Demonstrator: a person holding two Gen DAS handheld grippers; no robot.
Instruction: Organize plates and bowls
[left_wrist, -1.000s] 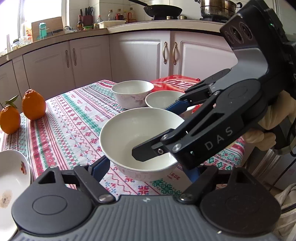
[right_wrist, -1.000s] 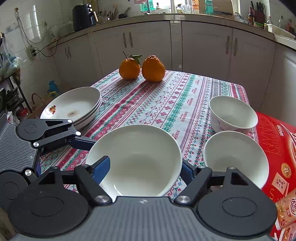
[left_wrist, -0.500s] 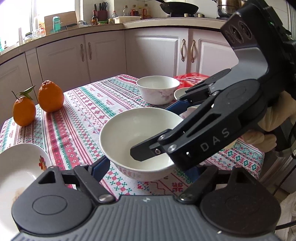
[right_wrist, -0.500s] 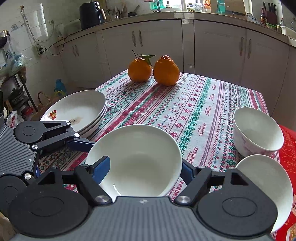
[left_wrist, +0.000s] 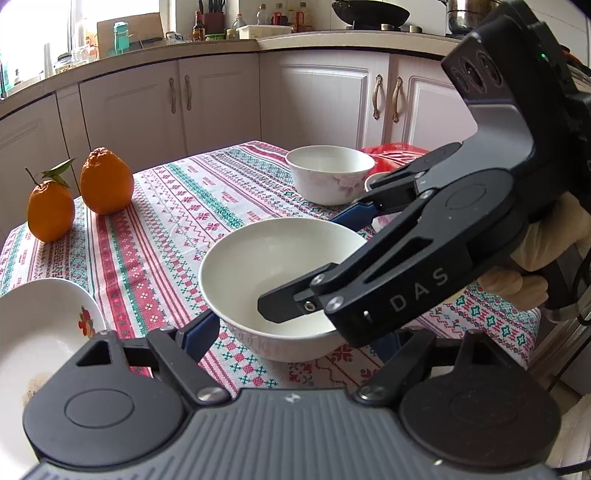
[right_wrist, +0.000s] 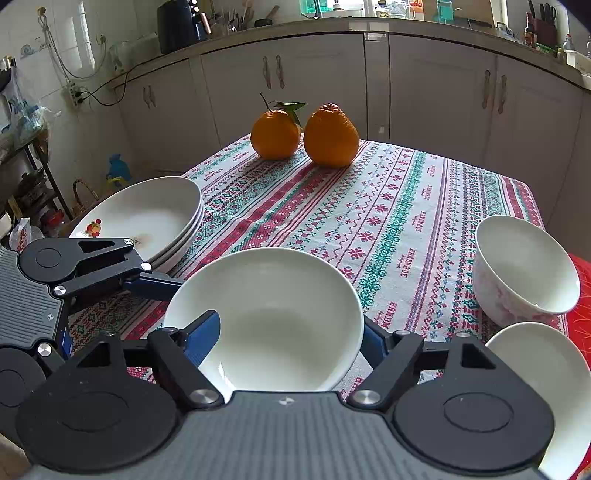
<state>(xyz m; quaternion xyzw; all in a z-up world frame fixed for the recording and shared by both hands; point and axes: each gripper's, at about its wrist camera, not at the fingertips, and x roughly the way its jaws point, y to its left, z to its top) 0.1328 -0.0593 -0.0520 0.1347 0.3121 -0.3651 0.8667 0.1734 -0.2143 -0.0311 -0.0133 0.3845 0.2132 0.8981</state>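
Note:
A wide white bowl (left_wrist: 266, 269) is held between both grippers above the patterned tablecloth (left_wrist: 177, 221). My left gripper (left_wrist: 295, 336) has a blue finger on each side of it and is shut on it. My right gripper (right_wrist: 288, 332) grips the same bowl (right_wrist: 273, 310) from the other side. A flowered white bowl (left_wrist: 328, 177) and a plain white bowl (right_wrist: 546, 373) stand to the right, the plain one on a red box. A stack of white plates (right_wrist: 147, 218) sits at the table's left edge.
Two oranges (right_wrist: 303, 133) stand at the far end of the table. Kitchen cabinets (right_wrist: 424, 96) run behind it. A red box (left_wrist: 399, 151) lies at the table's right end. A cluttered shelf (right_wrist: 26, 173) stands left of the table.
Both grippers have carried the wide bowl leftward along the table, away from the two other bowls and nearer the plate stack and oranges.

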